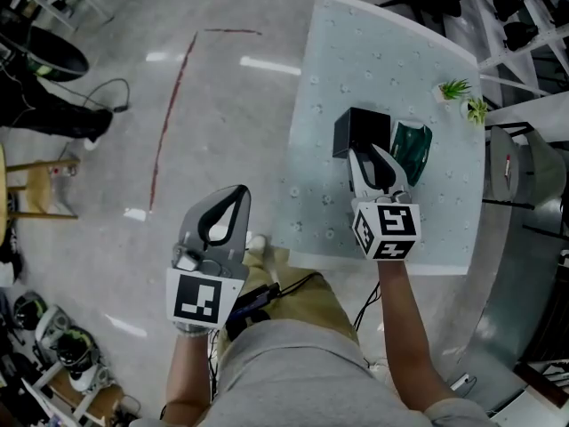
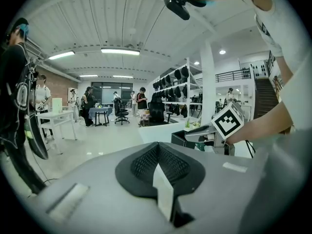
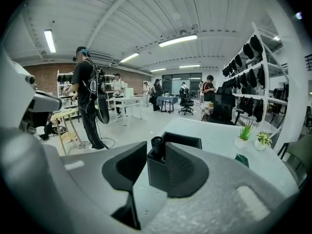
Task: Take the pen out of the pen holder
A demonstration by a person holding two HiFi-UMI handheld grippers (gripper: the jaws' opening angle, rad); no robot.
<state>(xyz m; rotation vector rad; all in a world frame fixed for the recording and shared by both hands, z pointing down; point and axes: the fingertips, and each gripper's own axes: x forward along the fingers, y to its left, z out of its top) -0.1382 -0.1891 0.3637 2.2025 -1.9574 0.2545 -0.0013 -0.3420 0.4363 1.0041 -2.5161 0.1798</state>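
Observation:
A black square pen holder (image 1: 357,130) stands on the white table (image 1: 356,52). In the right gripper view the holder (image 3: 160,173) is close up, and a black pen (image 3: 157,144) sticks up from its near corner. My right gripper (image 1: 369,155) hangs over the holder's near side. It is open (image 3: 156,151), with the pen's top between its jaws; the left jaw stands clear of the pen. My left gripper (image 1: 235,196) is held off the table's left side, over the floor. It is shut (image 2: 158,148) with nothing in it.
A dark green object (image 1: 412,150) lies on the table right of the holder. Two small potted plants (image 1: 455,90) (image 1: 478,109) stand near the far right corner. People, desks and chairs fill the room beyond. A metal frame (image 1: 524,176) stands right of the table.

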